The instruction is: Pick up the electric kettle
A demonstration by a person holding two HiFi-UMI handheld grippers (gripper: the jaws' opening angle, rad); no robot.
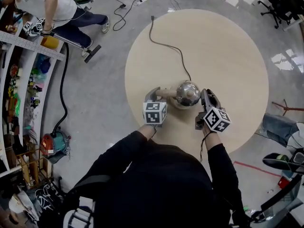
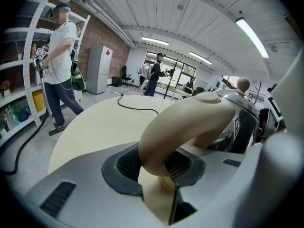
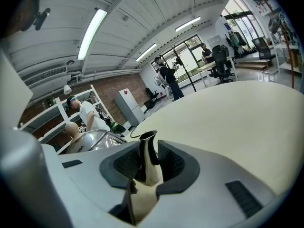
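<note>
The shiny steel electric kettle (image 1: 187, 93) stands on its base near the middle of the round pale table (image 1: 228, 56). Its beige handle (image 1: 166, 94) points left, and my left gripper (image 1: 159, 93) is shut on it. In the left gripper view the curved handle (image 2: 190, 122) fills the gap between the pads of the left gripper (image 2: 154, 167). My right gripper (image 1: 203, 95) reaches in from the right. In the right gripper view the steel spout (image 3: 148, 148) stands between the pads of the right gripper (image 3: 145, 172), which touch it on both sides. The domed lid (image 3: 92, 139) shows to the left.
A black power cord (image 1: 166, 44) runs from the kettle across the table and off its far edge. A person (image 1: 52, 4) works with a vacuum by the shelves (image 1: 19, 80) at the left. An office chair (image 1: 280, 6) stands at the far right.
</note>
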